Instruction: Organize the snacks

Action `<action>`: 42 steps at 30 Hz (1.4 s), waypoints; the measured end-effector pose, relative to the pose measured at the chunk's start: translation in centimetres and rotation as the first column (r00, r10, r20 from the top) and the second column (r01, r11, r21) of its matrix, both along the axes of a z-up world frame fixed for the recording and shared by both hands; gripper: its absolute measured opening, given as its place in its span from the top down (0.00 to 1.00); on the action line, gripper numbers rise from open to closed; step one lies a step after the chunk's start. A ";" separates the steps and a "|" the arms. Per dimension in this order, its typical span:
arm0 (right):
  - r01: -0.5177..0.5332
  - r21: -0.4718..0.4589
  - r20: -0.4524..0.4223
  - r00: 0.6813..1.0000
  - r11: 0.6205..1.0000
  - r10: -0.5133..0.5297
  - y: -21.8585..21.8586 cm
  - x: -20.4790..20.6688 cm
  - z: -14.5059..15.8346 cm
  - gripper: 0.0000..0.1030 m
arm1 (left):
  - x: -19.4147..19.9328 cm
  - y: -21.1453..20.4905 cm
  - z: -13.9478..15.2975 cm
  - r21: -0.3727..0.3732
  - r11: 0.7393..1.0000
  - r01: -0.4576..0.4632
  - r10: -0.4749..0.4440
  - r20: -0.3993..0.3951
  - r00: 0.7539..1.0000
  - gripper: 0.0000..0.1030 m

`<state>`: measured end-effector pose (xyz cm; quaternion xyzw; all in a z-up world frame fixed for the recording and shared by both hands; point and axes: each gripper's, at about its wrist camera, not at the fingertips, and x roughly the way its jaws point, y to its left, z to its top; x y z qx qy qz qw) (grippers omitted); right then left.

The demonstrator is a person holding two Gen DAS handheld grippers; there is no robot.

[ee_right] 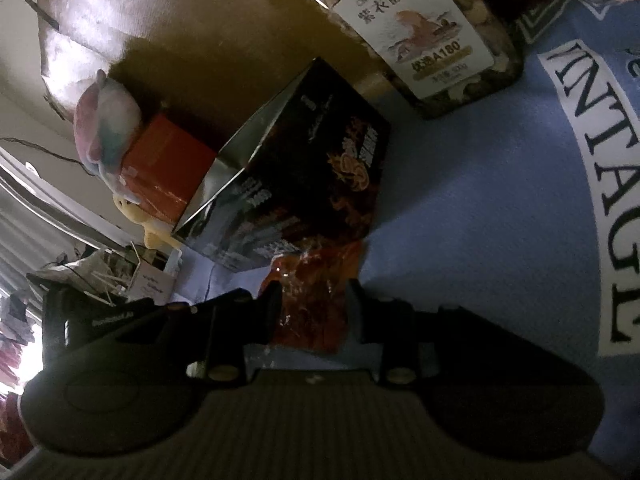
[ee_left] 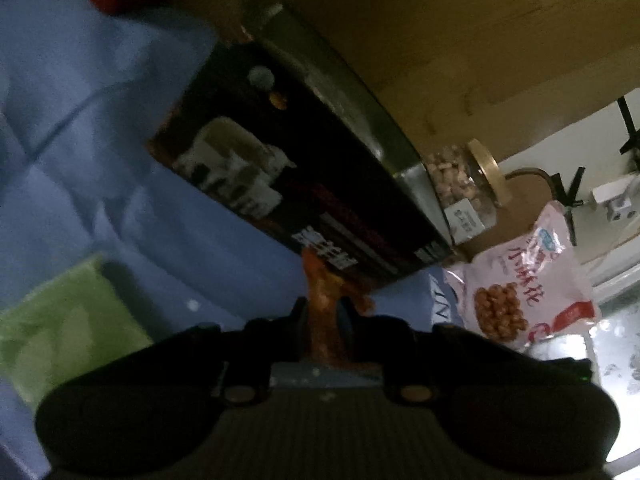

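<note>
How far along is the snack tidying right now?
Nothing looks sorted yet. In hand: each hand-held gripper, left and right, has an orange crinkly snack packet between its fingers. Left loose on the blue cloth: black box, nut jar, pink bag.

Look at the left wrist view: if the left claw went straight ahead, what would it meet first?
Probably the black snack box, lying just beyond the orange packet that the left claw pinches. Depth is hard to judge in this dark, blurred view.
</note>
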<state>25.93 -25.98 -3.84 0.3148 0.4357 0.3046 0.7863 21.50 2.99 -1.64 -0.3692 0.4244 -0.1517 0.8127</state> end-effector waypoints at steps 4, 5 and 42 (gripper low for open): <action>-0.002 -0.094 0.041 0.999 0.996 0.006 0.4 -0.4 1.0 0.64 | 0.5 -1.1 0.1 0.072 0.997 0.039 -0.037 -0.024 0.999 0.83; -0.005 -0.139 0.072 0.997 0.990 0.015 0.7 -0.6 1.4 0.64 | 0.6 -1.4 0.0 0.063 0.997 0.049 -0.047 -0.027 0.999 0.85; -0.104 0.169 0.159 0.984 0.980 0.077 6.4 4.3 9.6 0.45 | 3.4 3.2 10.7 0.216 0.968 -0.127 0.073 0.244 0.967 0.76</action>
